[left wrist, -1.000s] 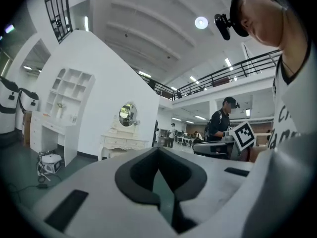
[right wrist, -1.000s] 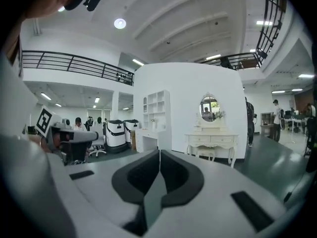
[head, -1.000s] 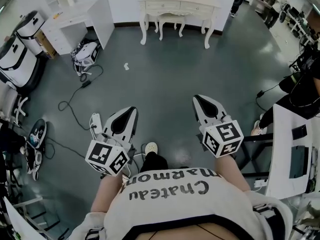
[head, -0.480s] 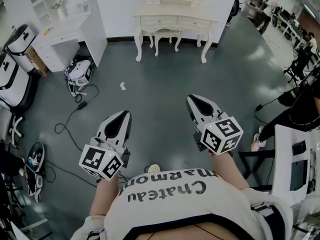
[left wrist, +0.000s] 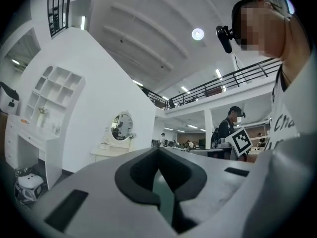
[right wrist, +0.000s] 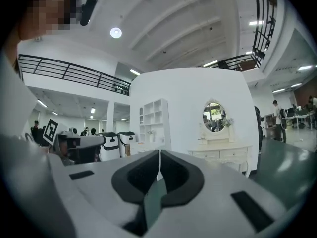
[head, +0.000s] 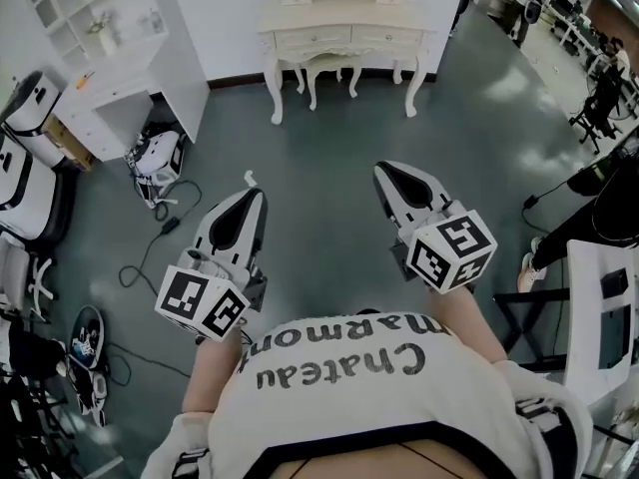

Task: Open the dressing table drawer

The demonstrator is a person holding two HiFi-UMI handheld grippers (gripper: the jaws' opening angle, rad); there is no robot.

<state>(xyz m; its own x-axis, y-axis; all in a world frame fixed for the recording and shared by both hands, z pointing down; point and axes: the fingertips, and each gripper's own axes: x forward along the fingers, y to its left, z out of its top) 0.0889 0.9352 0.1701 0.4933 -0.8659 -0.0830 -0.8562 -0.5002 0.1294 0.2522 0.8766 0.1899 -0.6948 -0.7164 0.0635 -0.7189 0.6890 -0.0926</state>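
Observation:
The cream dressing table (head: 344, 30) stands against the far wall, with closed drawers (head: 312, 39) along its front and a stool (head: 331, 71) tucked under it. It also shows in the right gripper view as the dressing table (right wrist: 220, 151) with an oval mirror (right wrist: 213, 116), and small in the left gripper view as the dressing table (left wrist: 111, 154). My left gripper (head: 252, 196) and right gripper (head: 384, 171) are both held level above the grey floor, well short of the table. Both are shut with nothing between the jaws.
A white shelf unit with a desk (head: 110, 58) stands at the left. A small white device (head: 156, 153) and a black cable (head: 160, 233) lie on the floor near it. White machines (head: 25, 158) line the left edge. A desk (head: 604, 322) and people are at the right.
Both grippers have moved forward toward the dressing table, which now looks nearer and sits lower in the head view. Both jaws stayed shut.

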